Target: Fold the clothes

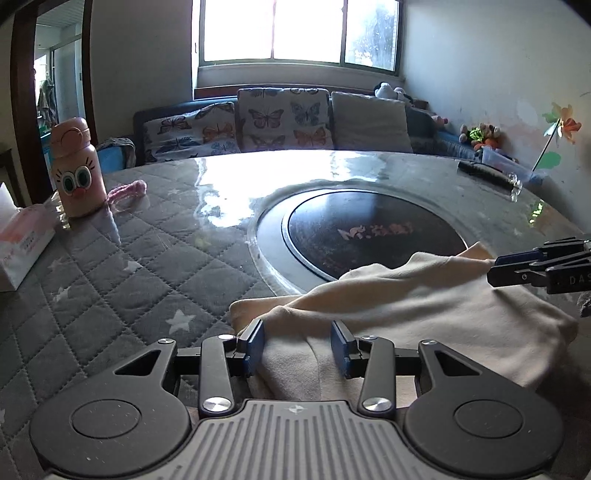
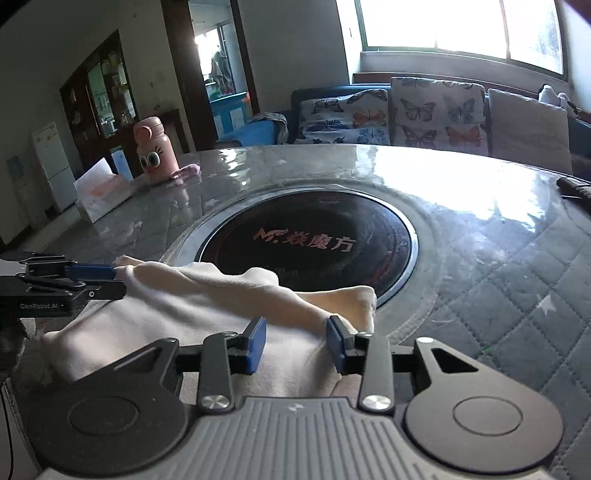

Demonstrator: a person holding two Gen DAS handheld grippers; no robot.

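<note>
Your left gripper point(image 1: 297, 345) sat closest to the lens, its blue pads point(image 1: 255, 347) parted with a good gap between them and cream cloth lying in that gap; neither pad pressed on the fabric, so you held nothing there. Your right gripper point(image 2: 295, 345) matched it: pads point(image 2: 256, 345) apart, a ridge of the same cloth running across just beyond the tips, not pinched.

Working down by size, the round table point(image 1: 122, 280) filled both views, covered in a grey quilted star-print cloth under a glossy clear sheet. Set into its middle was the dark circular cooktop point(image 2: 314, 243) with red lettering. Beyond the far edge stood the sofa with butterfly cushions point(image 1: 280, 118) under the bright window point(image 1: 299, 29).

You had the cream garment point(image 1: 424, 306) bunched at the near edge of the table, partly folded over itself, its far edge overlapping the rim of the cooktop. It lay between your two grippers, each of which showed at the side of the other's view, at the cloth's end.

Off to the left you had a white tissue box point(image 1: 18, 243), a pink cartoon-faced bottle point(image 1: 75, 168) standing upright just beside it, and a small pink fuzzy item point(image 1: 127, 190) touching the bottle's base. A dark slim object point(image 1: 484, 171) lay near the far right edge.
</note>
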